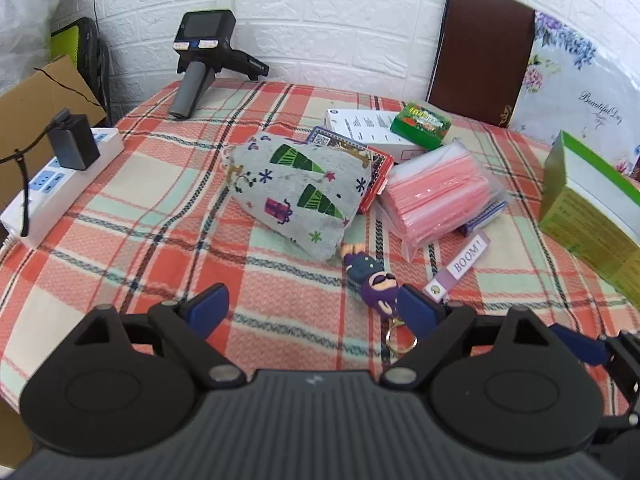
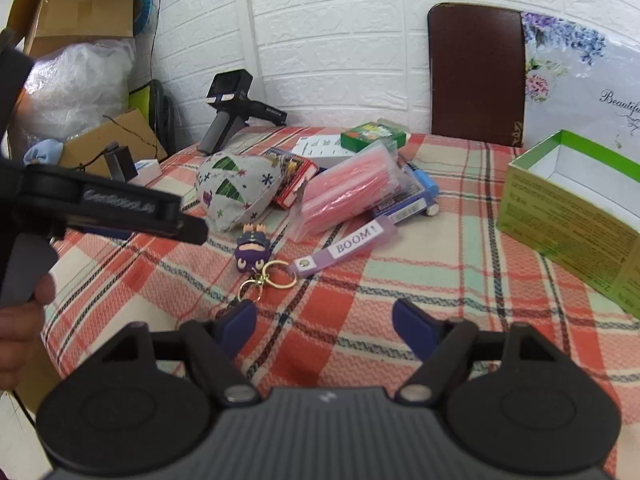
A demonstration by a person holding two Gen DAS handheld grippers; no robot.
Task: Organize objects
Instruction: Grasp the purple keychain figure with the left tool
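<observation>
The soft grey pouch (image 1: 298, 190) printed with green trees is covering most of a red card box (image 1: 374, 176), while the crinkly clear packet of pink strips (image 1: 440, 196) is hiding all but an edge of a blue box (image 2: 408, 200), and the open green cardboard box (image 2: 568, 204) is running off the frame's right side. Both claws are standing spread and empty over the woven plaid cloth (image 1: 140, 216): the left gripper (image 1: 314, 306) is sitting with its right pad just beside the rubbery purple figure keychain (image 1: 374, 280), and the right gripper (image 2: 324, 320) is hovering short of that keychain's brass ring (image 2: 280, 274) and lilac "BOOM!" tag (image 2: 352, 246).
</observation>
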